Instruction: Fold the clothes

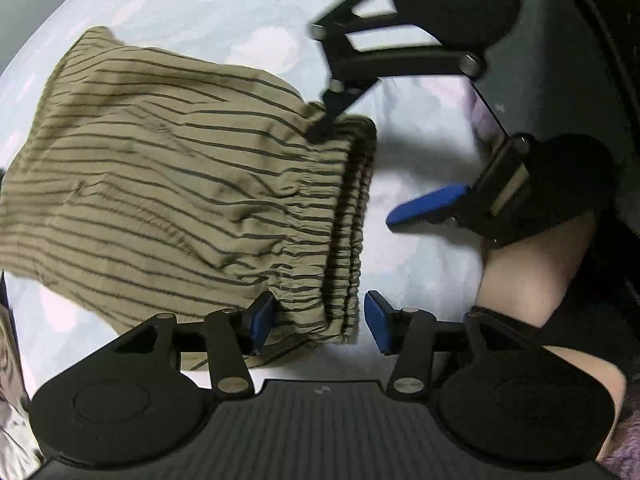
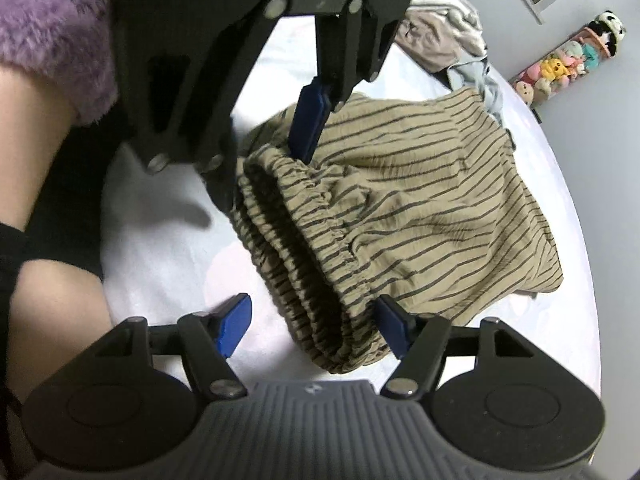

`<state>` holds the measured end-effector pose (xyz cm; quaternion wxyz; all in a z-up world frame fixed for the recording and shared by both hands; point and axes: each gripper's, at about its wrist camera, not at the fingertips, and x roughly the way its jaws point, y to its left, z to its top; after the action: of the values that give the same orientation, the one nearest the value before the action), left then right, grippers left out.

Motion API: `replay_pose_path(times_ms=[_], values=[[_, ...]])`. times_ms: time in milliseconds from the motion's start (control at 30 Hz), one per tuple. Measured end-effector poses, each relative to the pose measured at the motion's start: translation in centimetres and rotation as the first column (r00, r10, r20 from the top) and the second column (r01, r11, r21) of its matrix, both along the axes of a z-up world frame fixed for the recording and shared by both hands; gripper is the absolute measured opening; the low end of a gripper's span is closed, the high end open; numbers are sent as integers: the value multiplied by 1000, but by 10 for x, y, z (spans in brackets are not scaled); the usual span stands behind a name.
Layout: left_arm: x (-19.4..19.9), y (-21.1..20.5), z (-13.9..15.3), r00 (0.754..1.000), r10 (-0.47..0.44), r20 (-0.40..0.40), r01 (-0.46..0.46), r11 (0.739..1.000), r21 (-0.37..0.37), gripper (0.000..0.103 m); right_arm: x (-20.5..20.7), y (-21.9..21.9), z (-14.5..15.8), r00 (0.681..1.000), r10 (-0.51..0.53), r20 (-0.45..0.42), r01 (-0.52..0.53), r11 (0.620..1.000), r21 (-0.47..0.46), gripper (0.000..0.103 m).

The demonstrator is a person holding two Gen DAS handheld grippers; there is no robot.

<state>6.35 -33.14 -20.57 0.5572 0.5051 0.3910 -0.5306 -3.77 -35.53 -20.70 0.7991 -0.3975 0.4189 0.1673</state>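
now both tongs spread, left tongs and right tongs straddling striped shorts waistband edge

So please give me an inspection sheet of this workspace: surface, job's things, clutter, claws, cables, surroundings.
Surface: pale bed sheet with faint cloud pattern.
Job's things: olive striped shorts lying folded, elastic waistband toward the claws.
Clutter: heap of other clothes behind the shorts.
Claws: left claw open, straddling one waistband corner; right claw open, straddling the other corner.
Cables: nothing seen.
Surroundings: tube of plush toys by a grey wall; fuzzy purple sleeve on the person's arm.
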Motion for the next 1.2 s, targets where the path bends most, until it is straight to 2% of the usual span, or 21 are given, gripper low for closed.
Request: replay_pose_path(times_ms=[133, 267, 500, 600, 667, 733, 800, 867, 967, 1033, 1100, 1200], values=[[-8, -13, -15, 998, -20, 54, 17, 998, 54, 47, 4, 2, -7, 1000, 11, -20, -11, 1000, -20, 70], [-7, -15, -16, 998, -1, 60, -2, 999, 54, 48, 7, -3, -7, 1000, -10, -15, 10, 1000, 0, 69], [-10, -15, -18, 996, -37, 86, 32, 998, 58, 51, 14, -19, 1, 996, -90, -1, 90, 992, 91, 24], [-12, -16, -20, 993, -53, 108, 47, 997, 61, 52, 17, -33, 10, 987, -160, -7, 158, 970, 183, 21], [-15, -17, -21, 990, -64, 124, 56, 996, 67, 51, 20, -41, 14, 981, -191, -21, 190, 953, 234, 21], [-13, -19, -22, 991, -54, 121, 47, 997, 62, 42, 19, -44, 16, 980, -197, -25, 197, 946, 258, 21], [-7, -20, -21, 992, -21, 127, 15, 999, 49, 25, 17, -44, 17, 981, -193, -21, 191, 945, 265, 21], [1, -21, -18, 993, 15, 118, -19, 999, 37, 19, 13, -42, 18, 983, -183, -7, 178, 949, 261, 23], [10, -19, -14, 994, 49, 94, -51, 998, 23, 17, 9, -33, 16, 990, -137, 31, 127, 968, 217, 34], [15, -21, -11, 994, 83, 70, -83, 997, 7, 16, 6, -27, 15, 993, -102, 56, 90, 979, 182, 54], [22, -20, -6, 992, 118, 36, -118, 993, -13, 16, 3, -21, 13, 995, -66, 80, 54, 988, 147, 63], [32, -17, 3, 989, 149, -2, -149, 988, -47, 15, 2, -13, 7, 994, -38, 100, 31, 997, 76, 63]])
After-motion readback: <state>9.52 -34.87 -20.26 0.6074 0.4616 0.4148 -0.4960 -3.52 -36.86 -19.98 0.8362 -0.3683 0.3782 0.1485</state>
